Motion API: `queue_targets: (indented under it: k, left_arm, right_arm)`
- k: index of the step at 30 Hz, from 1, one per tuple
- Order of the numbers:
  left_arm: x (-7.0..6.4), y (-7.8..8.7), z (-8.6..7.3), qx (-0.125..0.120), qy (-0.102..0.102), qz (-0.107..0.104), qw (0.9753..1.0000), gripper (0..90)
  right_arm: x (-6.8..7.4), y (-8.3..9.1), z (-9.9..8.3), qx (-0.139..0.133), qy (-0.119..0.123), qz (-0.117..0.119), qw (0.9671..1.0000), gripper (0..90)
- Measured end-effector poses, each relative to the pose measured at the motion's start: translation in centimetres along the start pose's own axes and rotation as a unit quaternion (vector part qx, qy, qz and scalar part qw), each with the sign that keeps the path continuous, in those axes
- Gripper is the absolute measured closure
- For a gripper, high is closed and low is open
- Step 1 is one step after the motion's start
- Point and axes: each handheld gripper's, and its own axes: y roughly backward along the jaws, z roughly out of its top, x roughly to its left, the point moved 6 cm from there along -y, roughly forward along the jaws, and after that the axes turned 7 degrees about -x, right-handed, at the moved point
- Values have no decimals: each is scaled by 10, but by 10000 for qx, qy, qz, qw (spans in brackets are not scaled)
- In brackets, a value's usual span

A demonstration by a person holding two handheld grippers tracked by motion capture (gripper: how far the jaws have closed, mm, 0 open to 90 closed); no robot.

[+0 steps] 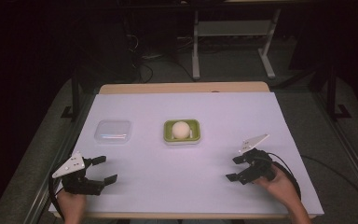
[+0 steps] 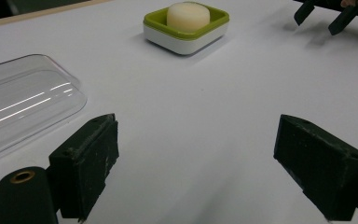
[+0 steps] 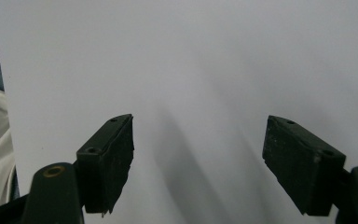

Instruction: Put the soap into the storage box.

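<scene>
A green and white soap dish sits mid-table with a round cream soap bar in it; the left gripper view has the dish and soap far ahead. Left of the dish lies a clear plastic lid, which is close at the left in the left gripper view. My left gripper rests open near the front left corner, nothing between its jaws. My right gripper rests open at the front right, over bare white surface.
A white sheet covers the wooden table. Beyond the far edge are dark floor, cables and a white metal stand. The right gripper's fingers show at the top right of the left gripper view.
</scene>
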Motion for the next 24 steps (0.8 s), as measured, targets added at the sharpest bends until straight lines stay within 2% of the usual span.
queue_targets:
  k: [9, 14, 15, 16, 19, 24]
  left_arm:
    - [0, 0, 0, -1, -20, -7, 10000, 132]
    - [-1, 0, 0, 4, -25, -15, 10000, 132]
    - [-1, 0, 0, 5, -27, -17, 10000, 132]
    - [-1, 0, 0, -4, -13, -15, 10000, 132]
    - [-1, 0, 0, -7, -19, -18, 10000, 132]
    - [-2, 0, 0, 3, -27, -13, 10000, 132]
  right_arm:
    - [7, 4, -13, -61, -92, -45, 9999, 238]
    - [12, 7, -21, -138, -58, -112, 9998, 238]
    - [14, 8, -22, -136, -122, -112, 9998, 238]
    - [15, 8, -24, -163, -53, -115, 9998, 238]
    - [19, 8, -26, -170, -110, -121, 9997, 239]
    - [24, 11, -28, -174, -17, -181, 9997, 237]
